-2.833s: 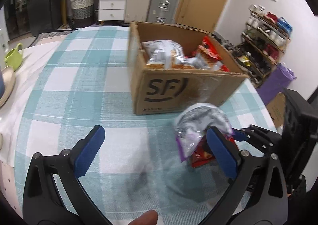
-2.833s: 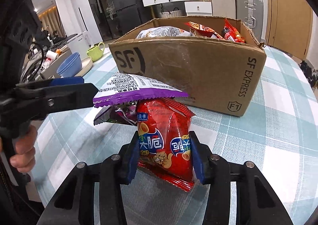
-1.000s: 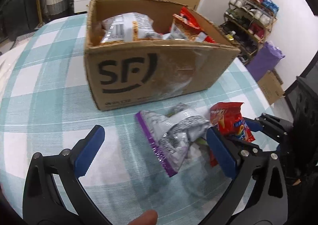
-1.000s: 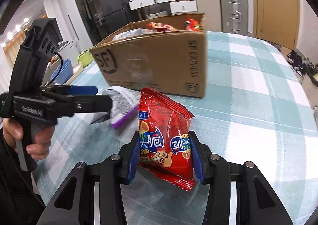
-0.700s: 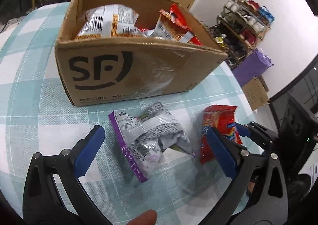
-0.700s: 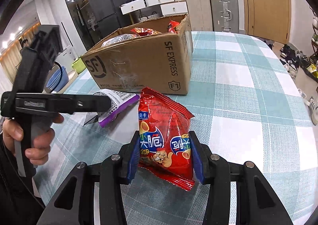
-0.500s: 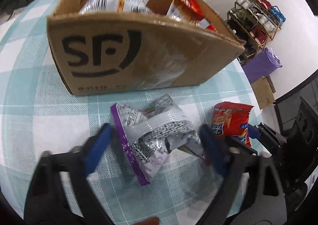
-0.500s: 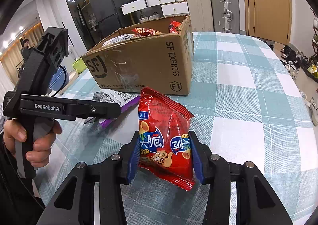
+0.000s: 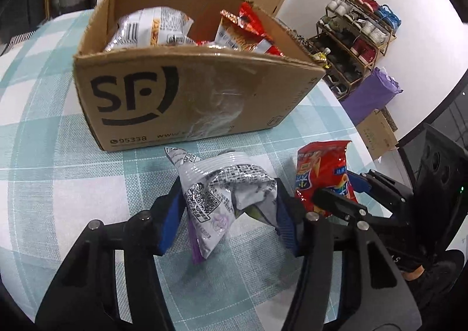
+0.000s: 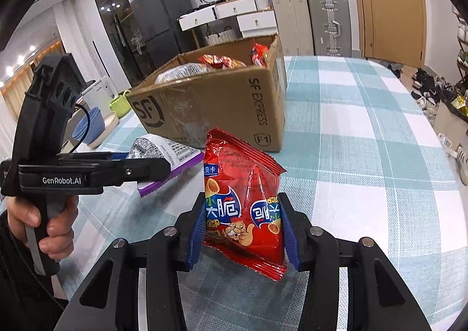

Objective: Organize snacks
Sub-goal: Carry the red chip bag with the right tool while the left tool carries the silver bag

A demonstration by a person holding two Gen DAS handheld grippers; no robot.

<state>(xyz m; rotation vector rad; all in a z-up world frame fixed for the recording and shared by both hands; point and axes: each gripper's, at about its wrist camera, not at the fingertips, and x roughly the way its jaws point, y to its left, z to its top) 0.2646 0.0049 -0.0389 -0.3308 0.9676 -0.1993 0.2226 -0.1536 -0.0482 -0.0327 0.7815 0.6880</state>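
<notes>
My left gripper (image 9: pixel 226 214) is shut on a crumpled silver and purple snack bag (image 9: pixel 222 187), just above the checked tablecloth in front of the box. The bag also shows in the right wrist view (image 10: pixel 166 155), with the left gripper (image 10: pixel 152 168) around it. My right gripper (image 10: pixel 242 231) is shut on an upright red crisp bag (image 10: pixel 242 202); it also shows in the left wrist view (image 9: pixel 321 176), to the right of the silver bag. An open SF cardboard box (image 9: pixel 187 97) holds several snack bags (image 9: pixel 155 27); it stands behind both grippers (image 10: pixel 222 108).
The table has a teal and white checked cloth (image 10: pixel 365 138). A blue bowl (image 10: pixel 90 126), a plate and a green cup (image 10: pixel 120 104) sit at its left edge. A shoe rack (image 9: pixel 356 35) and a purple bag (image 9: pixel 371 94) stand on the floor to the right.
My left gripper has moved in over the silver and purple bag and shut on it. My right gripper still holds the red bag, now clear of the silver bag.
</notes>
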